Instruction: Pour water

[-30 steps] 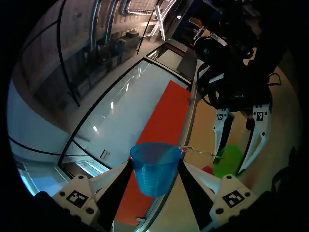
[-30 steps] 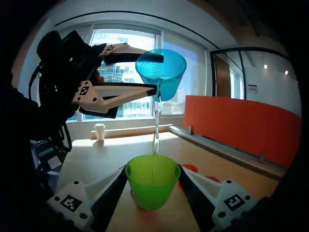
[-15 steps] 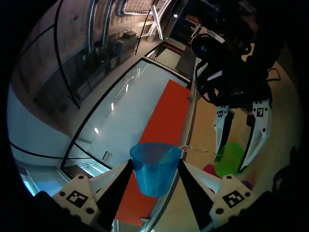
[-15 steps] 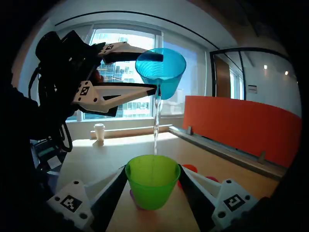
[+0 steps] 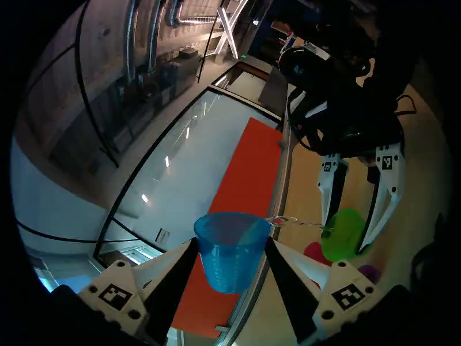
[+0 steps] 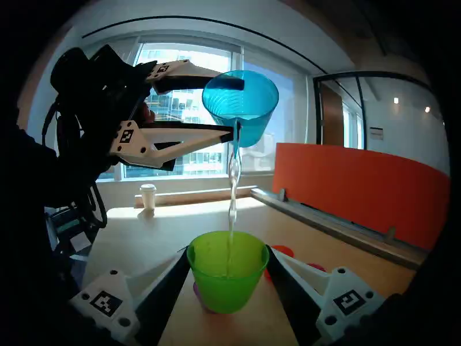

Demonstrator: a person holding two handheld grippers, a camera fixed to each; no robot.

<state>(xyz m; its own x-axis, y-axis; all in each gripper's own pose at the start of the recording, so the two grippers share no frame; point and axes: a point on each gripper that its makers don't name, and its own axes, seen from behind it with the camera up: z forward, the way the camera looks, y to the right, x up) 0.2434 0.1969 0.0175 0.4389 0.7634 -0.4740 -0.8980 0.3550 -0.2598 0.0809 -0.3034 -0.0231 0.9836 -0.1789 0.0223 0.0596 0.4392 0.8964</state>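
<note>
Snugly between left jaws, blue cup [image 5: 232, 254]; between right jaws, green cup [image 6: 227, 272]

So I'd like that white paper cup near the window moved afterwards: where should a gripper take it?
Probably best to grip the white paper cup across its side wall, coming in level from the open desk side: it stands upright, with a ledge close behind.

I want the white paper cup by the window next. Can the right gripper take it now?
Probably not: the right gripper is shut on the green cup, catching water, so it isn't free for the paper cup.
</note>
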